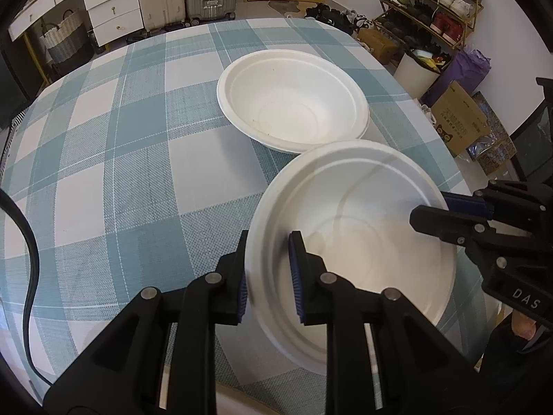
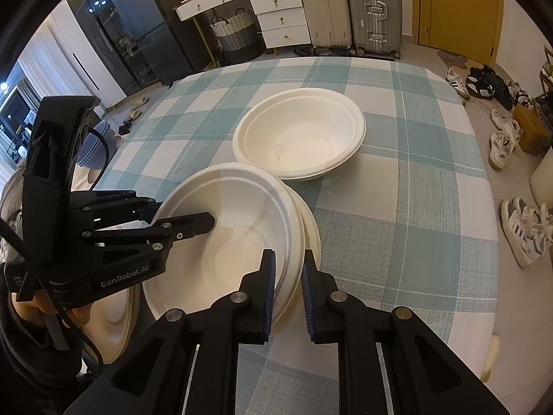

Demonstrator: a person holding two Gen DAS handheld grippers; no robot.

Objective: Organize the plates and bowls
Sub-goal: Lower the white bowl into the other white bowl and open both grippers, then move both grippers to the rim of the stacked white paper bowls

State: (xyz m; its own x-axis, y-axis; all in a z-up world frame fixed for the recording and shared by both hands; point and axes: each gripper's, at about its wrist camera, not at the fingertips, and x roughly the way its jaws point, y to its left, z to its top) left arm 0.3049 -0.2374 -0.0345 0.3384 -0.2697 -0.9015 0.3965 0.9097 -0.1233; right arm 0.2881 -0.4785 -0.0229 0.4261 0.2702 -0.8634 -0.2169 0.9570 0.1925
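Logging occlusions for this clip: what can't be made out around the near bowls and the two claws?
- Left wrist view: the near bowl's underside is hidden, so its stack count is unknown.
- Right wrist view: how many nested bowls cannot be counted; rims overlap.
- Both views: whether the left claw and right claw actually press the rim.

A lived-in home: checked-cloth dining table (image 1: 138, 159), shoe rack (image 1: 435, 10), suitcases (image 2: 373, 7), drawers (image 2: 280, 14).

The near bowl's (image 1: 352, 242) rim blurs at the left tool (image 1: 269, 276), its underside hidden.
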